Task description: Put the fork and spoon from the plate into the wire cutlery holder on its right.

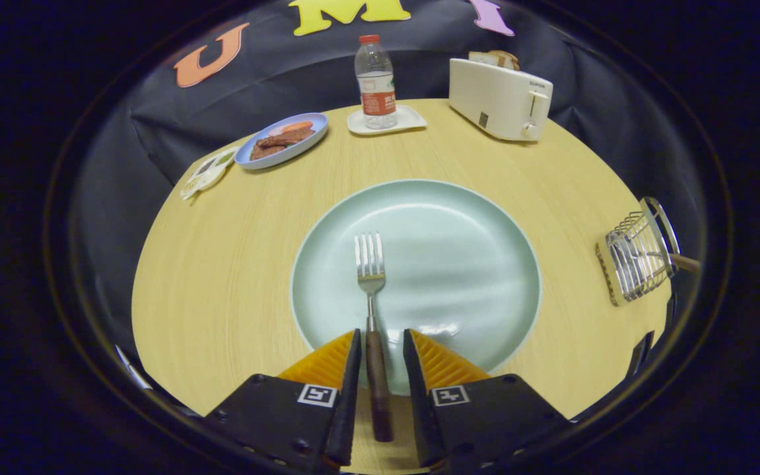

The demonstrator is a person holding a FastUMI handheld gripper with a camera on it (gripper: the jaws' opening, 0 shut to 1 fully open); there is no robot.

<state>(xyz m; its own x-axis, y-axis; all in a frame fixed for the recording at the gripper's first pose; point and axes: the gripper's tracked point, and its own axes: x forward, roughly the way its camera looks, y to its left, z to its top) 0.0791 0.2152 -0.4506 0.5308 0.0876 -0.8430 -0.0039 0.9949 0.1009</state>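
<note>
The gripper (pixel 380 346) points toward twelve o'clock, its fingers (pixel 348 369) parted with narrow gaps flanking the fork handle (pixel 377 389).

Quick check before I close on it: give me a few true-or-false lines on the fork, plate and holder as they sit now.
1. The fork lies on the plate with its handle between the gripper fingers. True.
2. The fingers are clamped on the handle. False: gaps show on both sides.
3. The wire cutlery holder is tipped on its side. True.
4. A spoon lies beside the fork. False: the fork is alone there.
5. The toaster is empty. False: bread sticks out.
</note>
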